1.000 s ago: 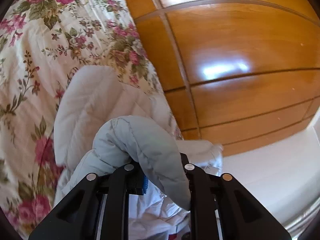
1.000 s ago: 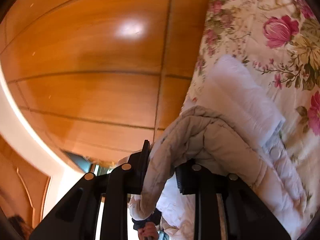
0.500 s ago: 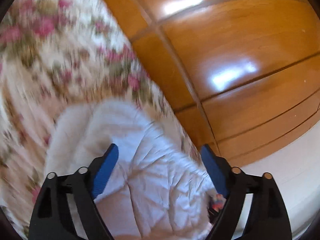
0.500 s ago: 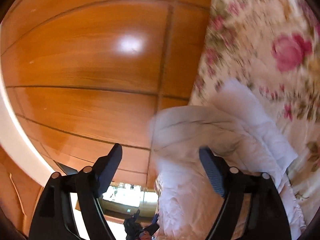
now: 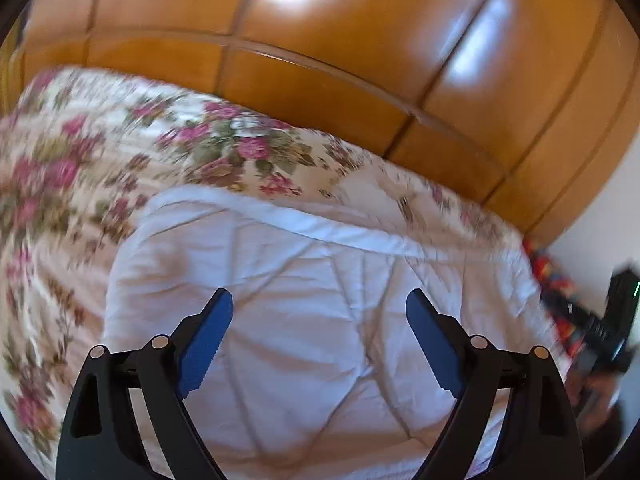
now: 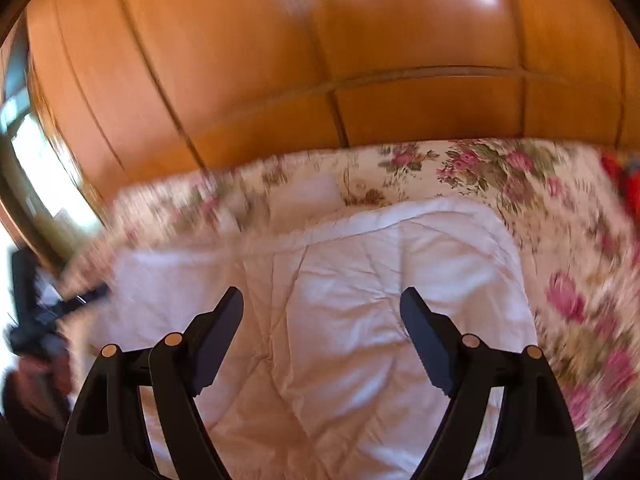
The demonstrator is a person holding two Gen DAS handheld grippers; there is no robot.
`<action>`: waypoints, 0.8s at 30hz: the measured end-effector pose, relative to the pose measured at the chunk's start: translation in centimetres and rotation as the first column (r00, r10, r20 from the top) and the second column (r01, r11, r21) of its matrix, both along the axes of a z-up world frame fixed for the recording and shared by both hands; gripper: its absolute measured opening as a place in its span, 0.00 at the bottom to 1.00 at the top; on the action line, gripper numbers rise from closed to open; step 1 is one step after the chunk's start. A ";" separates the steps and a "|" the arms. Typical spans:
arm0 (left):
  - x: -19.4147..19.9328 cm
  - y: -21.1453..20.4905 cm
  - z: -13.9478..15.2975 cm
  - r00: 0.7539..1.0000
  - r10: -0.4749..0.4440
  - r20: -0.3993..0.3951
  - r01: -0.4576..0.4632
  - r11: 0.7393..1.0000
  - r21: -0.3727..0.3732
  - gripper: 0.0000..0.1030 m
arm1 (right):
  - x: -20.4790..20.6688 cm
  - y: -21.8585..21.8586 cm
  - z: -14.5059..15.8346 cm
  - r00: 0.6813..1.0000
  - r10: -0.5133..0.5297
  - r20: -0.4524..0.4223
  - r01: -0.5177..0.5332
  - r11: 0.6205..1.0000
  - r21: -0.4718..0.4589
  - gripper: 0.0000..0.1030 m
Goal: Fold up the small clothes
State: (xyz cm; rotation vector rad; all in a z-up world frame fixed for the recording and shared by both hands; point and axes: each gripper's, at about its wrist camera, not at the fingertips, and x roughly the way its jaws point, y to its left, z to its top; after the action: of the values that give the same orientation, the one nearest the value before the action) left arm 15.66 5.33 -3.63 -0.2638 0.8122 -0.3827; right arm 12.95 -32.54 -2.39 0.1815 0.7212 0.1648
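Observation:
A white quilted padded garment (image 5: 304, 264) lies folded flat on a floral bedspread (image 5: 80, 160). My left gripper (image 5: 319, 298) hovers above it, open, its blue pads (image 5: 208, 340) apart with nothing between them. In the right wrist view the same garment (image 6: 400, 264) spreads below my right gripper (image 6: 321, 294), also open and empty and clear of the cloth. Both views are blurred by motion.
Glossy orange wooden panels (image 5: 320, 40) rise right behind the bed. A red patterned item (image 5: 552, 276) lies at the garment's right side, also red at the bedspread's far right (image 6: 618, 176). A blurred black device (image 5: 612, 320) shows at the right edge.
Both grippers let go of the garment's folded edge and opened wide. They rose, pulled back and rolled, so the garment now lies flat below them.

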 end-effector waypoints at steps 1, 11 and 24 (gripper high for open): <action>0.3 -1.1 -0.1 1.000 -0.018 -0.003 0.018 0.999 0.034 0.83 | 0.5 1.3 -0.6 1.000 0.010 -0.029 -0.012 0.998 -0.058 0.77; 1.2 -4.8 -4.6 0.997 -0.058 -0.055 0.070 0.971 0.230 0.43 | 2.0 3.2 -6.0 0.989 0.047 -0.141 -0.058 0.996 -0.072 0.23; 1.1 -4.5 0.3 0.998 -0.065 0.021 0.062 0.987 0.149 0.05 | 1.3 4.4 -1.1 0.998 0.054 -0.021 -0.056 0.991 -0.125 0.03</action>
State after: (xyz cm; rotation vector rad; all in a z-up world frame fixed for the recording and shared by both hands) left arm 16.75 0.79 -3.34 -0.0941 0.8205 -0.3827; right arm 14.23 -28.12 -3.52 0.0434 0.7517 0.1699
